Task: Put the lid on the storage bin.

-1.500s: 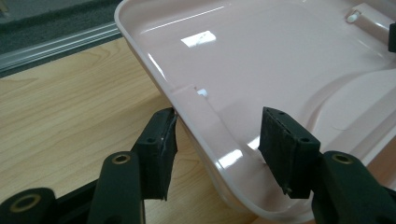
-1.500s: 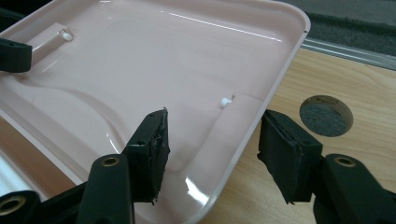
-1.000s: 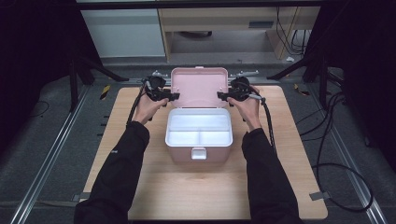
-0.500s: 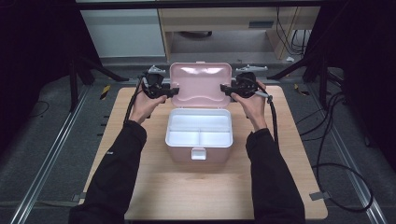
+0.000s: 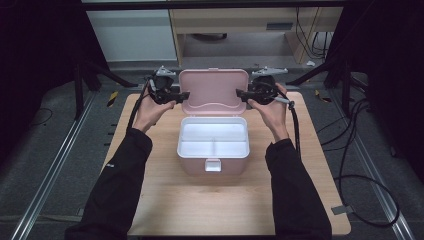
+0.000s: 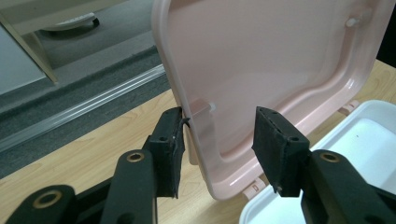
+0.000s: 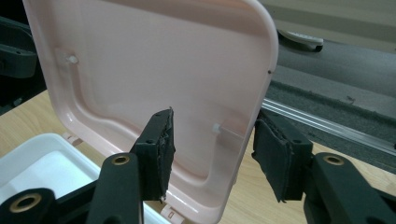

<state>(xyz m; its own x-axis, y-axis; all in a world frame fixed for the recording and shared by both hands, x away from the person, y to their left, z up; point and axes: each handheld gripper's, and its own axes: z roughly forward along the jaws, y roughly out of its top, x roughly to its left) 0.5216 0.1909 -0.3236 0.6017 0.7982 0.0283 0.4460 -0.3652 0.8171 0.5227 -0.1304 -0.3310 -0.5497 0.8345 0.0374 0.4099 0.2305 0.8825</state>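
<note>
A pink box (image 5: 192,166) stands mid-table with a white divided tray (image 5: 214,137) inside and a latch (image 5: 213,165) at its front. Its pink lid (image 5: 213,90) is swung up, almost upright. My left gripper (image 5: 186,94) is open at the lid's left edge. In the left gripper view, the left gripper (image 6: 219,126) straddles the lid (image 6: 271,60), with one pad (image 6: 172,140) touching the rim. My right gripper (image 5: 239,93) is open at the lid's right edge. In the right gripper view, the right gripper (image 7: 212,126) straddles the lid (image 7: 154,60) with gaps on both sides.
The wooden table (image 5: 165,200) has bare room in front of the box and on either side. Black cables (image 5: 350,150) trail off the right edge. A cabinet (image 5: 225,30) stands behind the table, and metal floor rails (image 5: 55,165) run along the left.
The lid has swung further up and back to nearly upright. Both grippers moved away from me with it, staying at its side edges.
</note>
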